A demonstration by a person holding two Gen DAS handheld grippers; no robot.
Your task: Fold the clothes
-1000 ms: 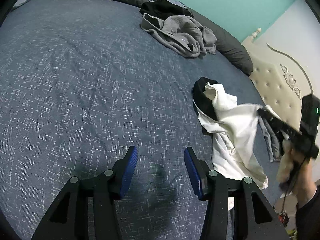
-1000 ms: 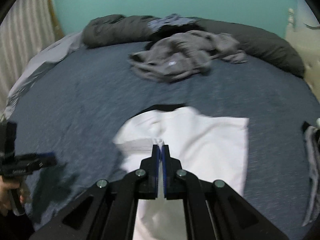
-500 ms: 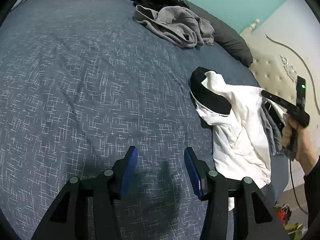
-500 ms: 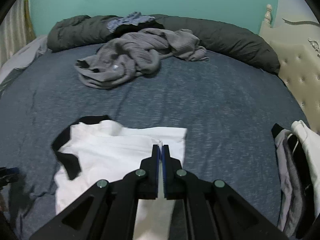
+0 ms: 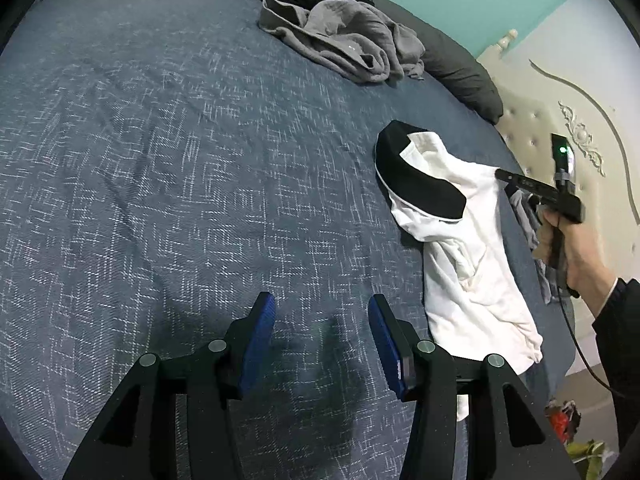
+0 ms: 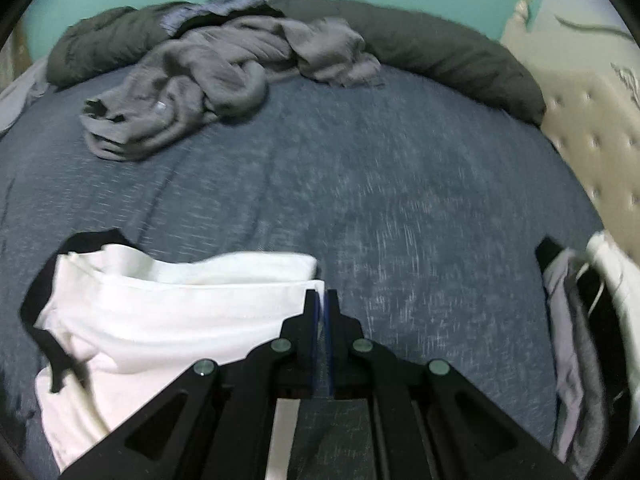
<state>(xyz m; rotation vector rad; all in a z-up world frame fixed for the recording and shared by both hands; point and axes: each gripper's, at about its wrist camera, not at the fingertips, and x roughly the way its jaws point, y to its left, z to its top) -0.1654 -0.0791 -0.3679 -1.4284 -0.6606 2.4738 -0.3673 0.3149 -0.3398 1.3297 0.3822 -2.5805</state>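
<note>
The left claw (image 5: 322,332) hangs low over the blue bedspread (image 5: 160,160) with its blue-padded fingers (image 5: 259,332) spread wide apart and nothing between them. Bare bedspread lies directly beneath and ahead of it.

Just to the right of this claw lies the white garment (image 5: 472,264), a white shirt with black trim, partly folded and rumpled on the bed near its right edge. The black-trimmed end points toward the far side of the bed; the lower hem lies nearest the left claw.

The right claw (image 6: 321,300) is closed tight on the far right corner of the white garment (image 6: 168,312), with the layered fabric edge pinched between its pads. In the left wrist view this claw (image 5: 500,175) meets the garment's right edge, and the person's hand (image 5: 568,248) grips the handle, a dark sleeve behind it.

At the far side of the bed, well apart from the white garment, a heap of grey clothes (image 6: 224,76) rests against a long dark pillow (image 6: 440,52). At the right edge of the bed, a second small pile of grey, black and white clothes (image 6: 580,328) lies beside the cream tufted headboard (image 6: 592,136).
</note>
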